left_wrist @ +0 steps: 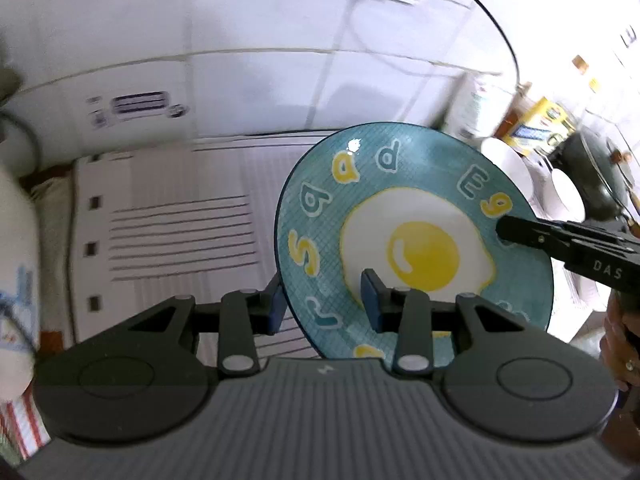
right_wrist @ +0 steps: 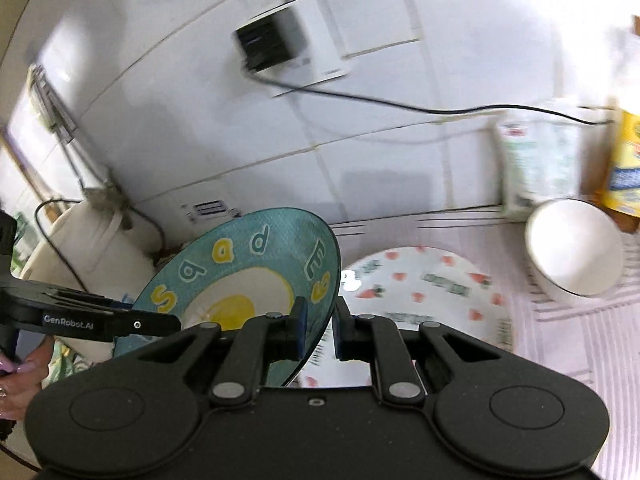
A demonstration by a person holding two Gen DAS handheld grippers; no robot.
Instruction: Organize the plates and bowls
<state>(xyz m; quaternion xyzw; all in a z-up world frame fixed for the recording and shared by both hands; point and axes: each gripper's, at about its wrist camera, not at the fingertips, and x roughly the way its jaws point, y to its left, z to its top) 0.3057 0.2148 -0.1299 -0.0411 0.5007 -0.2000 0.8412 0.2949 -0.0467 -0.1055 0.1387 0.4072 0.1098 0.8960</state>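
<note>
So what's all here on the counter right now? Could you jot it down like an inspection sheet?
Surface: striped white mat on the counter.
Job's things: teal fried-egg plate held tilted in the air; watermelon-print plate flat on the mat; white bowl beside it.
Clutter: white carton, yellow package, dark pot.
Grippers: left gripper straddles the egg plate's rim; right gripper straddles the opposite rim.
Cables: black cable from the wall socket.
Surroundings: white tiled wall.

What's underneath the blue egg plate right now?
In the right wrist view, the blue egg plate, held tilted, hangs partly over a white plate with red prints on the striped mat. That plate's left part is covered.
</note>
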